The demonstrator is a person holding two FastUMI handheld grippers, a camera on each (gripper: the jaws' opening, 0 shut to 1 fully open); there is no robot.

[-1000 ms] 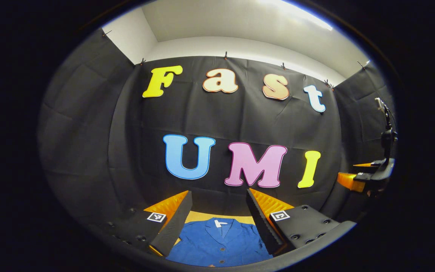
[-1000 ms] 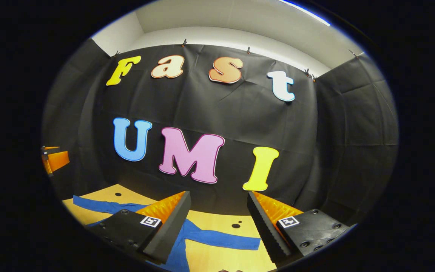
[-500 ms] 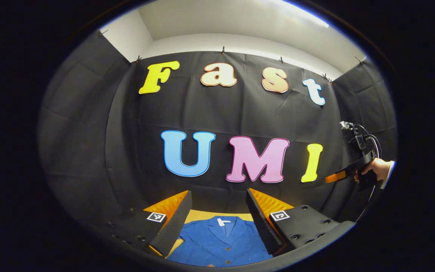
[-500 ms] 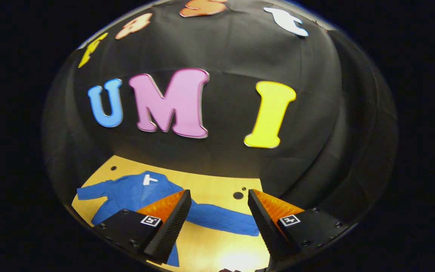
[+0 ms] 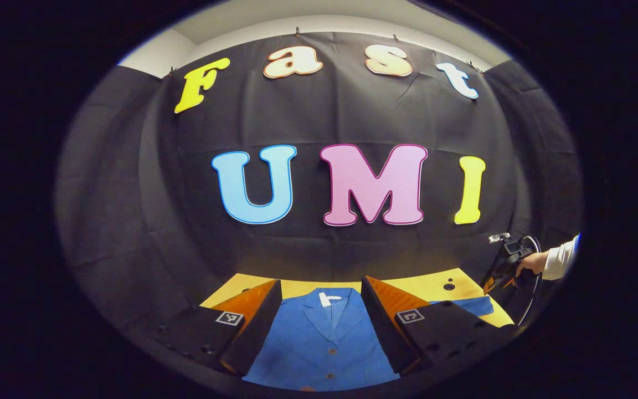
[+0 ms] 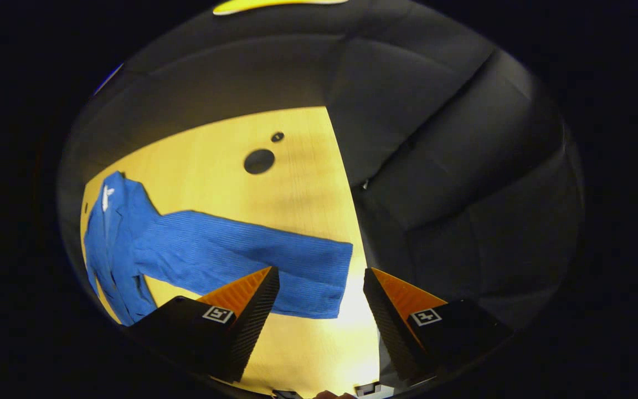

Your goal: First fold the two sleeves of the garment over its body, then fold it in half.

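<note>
Within the last second the right gripper [image 6: 320, 285] had tipped from facing the booth wall down toward the table [image 6: 297, 183], bringing the shirt's sleeve [image 6: 252, 257] close under it; the left gripper [image 5: 320, 299] had dipped only a little. The blue shirt [image 5: 324, 338] lay flat and face up on the table, collar at 12 o'clock between the left gripper's spread fingers. In the right gripper view the sleeve stretched straight out, its cuff at about 6 o'clock, just beyond the right gripper's parted, empty fingers. In the left gripper view a hand [image 5: 532, 261] held the right gripper at 3 o'clock. No fold appeared made: both sleeves and the halving seemingly remained.
</note>
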